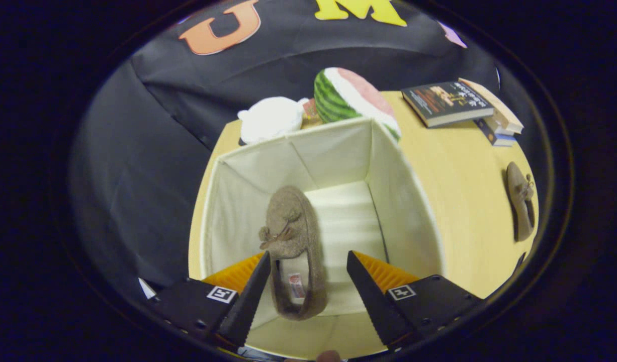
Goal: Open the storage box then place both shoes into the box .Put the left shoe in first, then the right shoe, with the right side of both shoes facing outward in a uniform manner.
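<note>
An open cream fabric storage box (404, 196) stands on the yellow table (459, 181). One brown slipper-like shoe (290, 236) with a small bow lies on the box floor, toe pointing away, near the left wall. My gripper (308, 264) hovers over the box's near side, open. The shoe's heel lies below, between the fingers, and neither finger presses on it. The second brown shoe (520, 206) lies on the table to the right of the box, apart from it.
Behind the box sit a watermelon-slice cushion (348, 95) and a white plush object (270, 120). A stack of books (459, 105) lies at the table's far right. The table edge runs close to the box's left side.
</note>
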Tool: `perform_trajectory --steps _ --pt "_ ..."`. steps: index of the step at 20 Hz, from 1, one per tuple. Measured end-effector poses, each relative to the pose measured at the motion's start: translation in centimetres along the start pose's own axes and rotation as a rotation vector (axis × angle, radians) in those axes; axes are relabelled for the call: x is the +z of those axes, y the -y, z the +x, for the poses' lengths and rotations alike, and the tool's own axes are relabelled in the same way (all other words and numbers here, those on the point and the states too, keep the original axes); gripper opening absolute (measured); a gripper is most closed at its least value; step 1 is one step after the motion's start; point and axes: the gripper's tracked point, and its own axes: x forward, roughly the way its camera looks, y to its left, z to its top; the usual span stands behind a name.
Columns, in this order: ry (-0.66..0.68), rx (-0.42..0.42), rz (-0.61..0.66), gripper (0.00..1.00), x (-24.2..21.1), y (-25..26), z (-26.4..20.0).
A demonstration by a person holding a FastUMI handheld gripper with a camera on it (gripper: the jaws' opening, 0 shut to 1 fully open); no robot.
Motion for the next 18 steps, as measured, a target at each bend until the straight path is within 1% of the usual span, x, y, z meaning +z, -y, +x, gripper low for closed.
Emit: perform_trajectory --steps 4,7,10,12,15,16,18 --pt "0.149 0.087 -0.055 0.95 4.0 1.2 -6.8" --pt "0.282 0.106 -0.064 0.95 7.1 5.5 -12.3" --pt "0.388 0.053 -0.074 0.96 9.5 12.8 -16.8" --pt "0.432 0.019 -0.067 0.96 10.2 17.9 -19.3" --pt "0.477 -0.051 -0.053 0.96 11.1 26.2 -21.7" --pt "0.487 -0.059 -0.055 0.95 11.1 28.7 -22.2" --pt "0.469 -0.109 -0.063 0.95 10.3 34.1 -22.4"
